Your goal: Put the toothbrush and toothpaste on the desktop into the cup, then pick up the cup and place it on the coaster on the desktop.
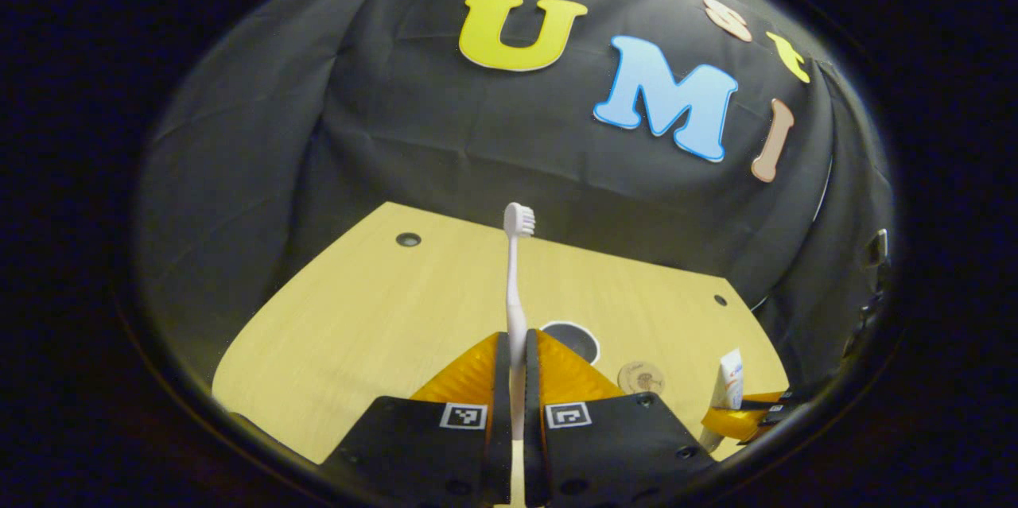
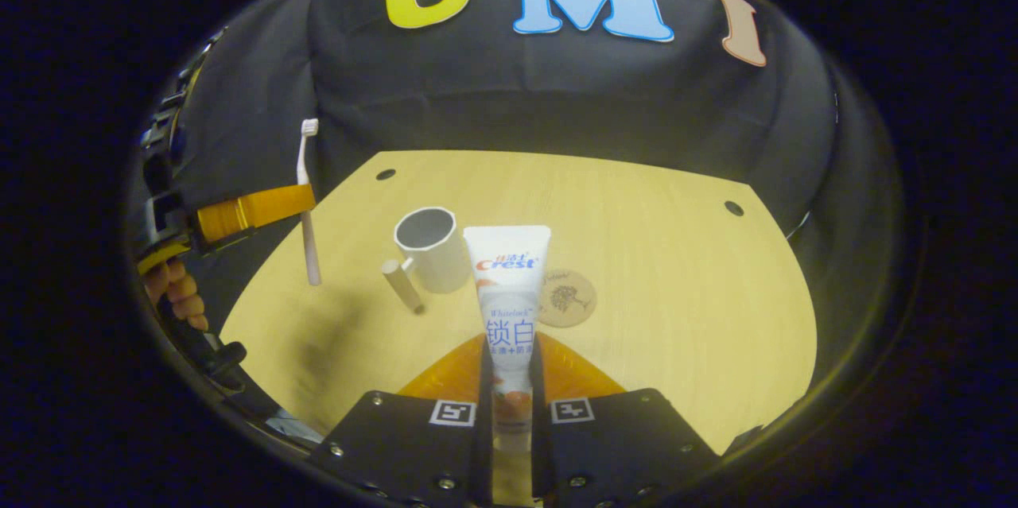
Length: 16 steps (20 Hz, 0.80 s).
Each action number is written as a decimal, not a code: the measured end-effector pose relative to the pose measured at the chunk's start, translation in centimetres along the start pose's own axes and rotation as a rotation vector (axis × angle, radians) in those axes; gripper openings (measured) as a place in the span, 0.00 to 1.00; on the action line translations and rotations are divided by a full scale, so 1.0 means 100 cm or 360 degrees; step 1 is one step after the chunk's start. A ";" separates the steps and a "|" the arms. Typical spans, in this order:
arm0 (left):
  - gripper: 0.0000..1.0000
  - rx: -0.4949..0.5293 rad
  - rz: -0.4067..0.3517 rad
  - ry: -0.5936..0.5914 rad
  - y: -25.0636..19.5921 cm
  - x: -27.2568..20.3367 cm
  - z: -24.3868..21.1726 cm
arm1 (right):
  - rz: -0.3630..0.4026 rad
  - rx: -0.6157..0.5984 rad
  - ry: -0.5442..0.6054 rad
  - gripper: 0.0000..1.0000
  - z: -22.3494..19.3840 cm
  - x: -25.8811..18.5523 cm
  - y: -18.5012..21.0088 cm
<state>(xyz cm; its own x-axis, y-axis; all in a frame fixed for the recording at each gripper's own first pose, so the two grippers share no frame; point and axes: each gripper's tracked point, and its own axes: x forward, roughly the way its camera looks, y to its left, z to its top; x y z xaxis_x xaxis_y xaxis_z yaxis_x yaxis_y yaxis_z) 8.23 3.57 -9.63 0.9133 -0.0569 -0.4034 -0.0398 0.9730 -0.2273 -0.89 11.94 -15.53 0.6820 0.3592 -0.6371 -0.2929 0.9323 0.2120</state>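
Cup mostly hidden behind the left gripper — coaster print too small.

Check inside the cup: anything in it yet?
The cup stands upright, with bare inner wall below its rim; its bottom is hidden. The toothbrush is in the left gripper, the toothpaste in the right gripper.

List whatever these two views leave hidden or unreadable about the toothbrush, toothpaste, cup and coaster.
- Toothbrush: in the left gripper view its lower handle is hidden between the left gripper fingers.
- Toothpaste: in the right gripper view its cap end is hidden inside the right gripper.
- Cup: in the left gripper view a finger covers most of it.
- Coaster: its printed design is too small to make out.
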 end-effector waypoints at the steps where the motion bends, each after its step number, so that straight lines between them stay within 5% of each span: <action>1: 0.13 0.0000 -0.0024 -0.0034 -0.004 0.006 0.007 | 0.0017 0.0013 -0.0016 0.19 0.007 -0.003 0.002; 8: 0.13 -0.0047 -0.0219 -0.0255 -0.043 0.052 0.047 | 0.0029 0.0067 -0.0081 0.19 0.038 0.000 0.007; 16: 0.13 -0.0079 -0.0336 -0.0190 -0.065 0.110 0.021 | -0.0013 0.0121 -0.0059 0.19 0.039 0.003 0.003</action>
<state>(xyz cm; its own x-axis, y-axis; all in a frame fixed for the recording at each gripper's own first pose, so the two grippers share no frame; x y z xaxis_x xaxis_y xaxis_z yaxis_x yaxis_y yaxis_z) 19.43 -2.95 -10.71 0.9448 -0.2279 -0.2353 0.1397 0.9300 -0.3399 1.86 12.50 -12.76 0.7089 0.3518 -0.6114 -0.2365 0.9351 0.2638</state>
